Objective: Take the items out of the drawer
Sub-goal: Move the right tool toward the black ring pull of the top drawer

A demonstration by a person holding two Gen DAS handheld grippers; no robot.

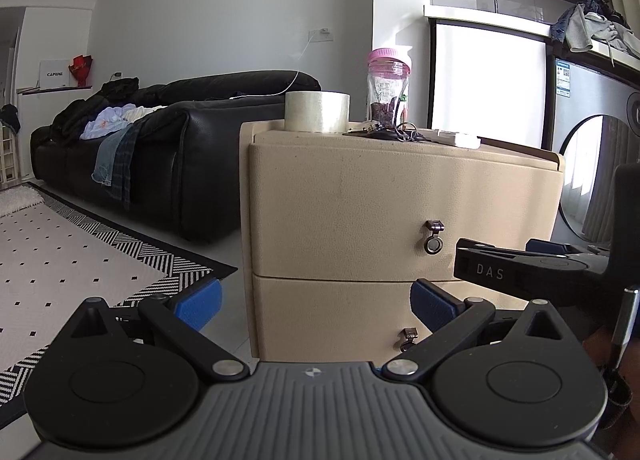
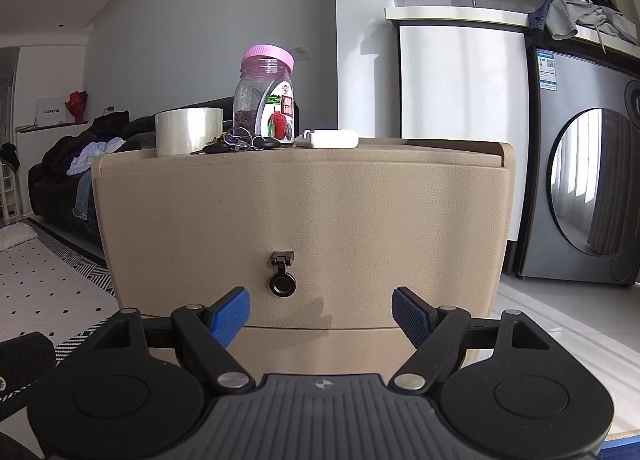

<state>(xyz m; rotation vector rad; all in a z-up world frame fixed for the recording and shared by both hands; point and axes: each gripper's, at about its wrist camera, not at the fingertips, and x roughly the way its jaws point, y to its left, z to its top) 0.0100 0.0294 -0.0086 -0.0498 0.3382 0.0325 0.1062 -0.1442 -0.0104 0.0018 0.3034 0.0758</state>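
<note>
The left gripper [image 1: 316,306], black-armed with blue ribbed pads, hangs with its fingers spread wide and nothing between them, facing the left front corner of the beige leather-textured two-drawer cabinet [image 1: 360,199]. The right gripper [image 2: 321,314] is likewise spread apart and empty, squarely before the upper drawer [image 2: 304,227], just below its dark metal ring pull [image 2: 283,280]. Both drawers are closed; the lower drawer [image 1: 332,320] carries its own small pull [image 1: 408,338]. Along the cabinet's top, from its left edge: a roll of clear packing tape [image 2: 189,131], a bunch of dark keys [image 2: 240,143], a clear plastic jar with a pink lid [image 2: 266,95], and a white charger block [image 2: 332,138].
</note>
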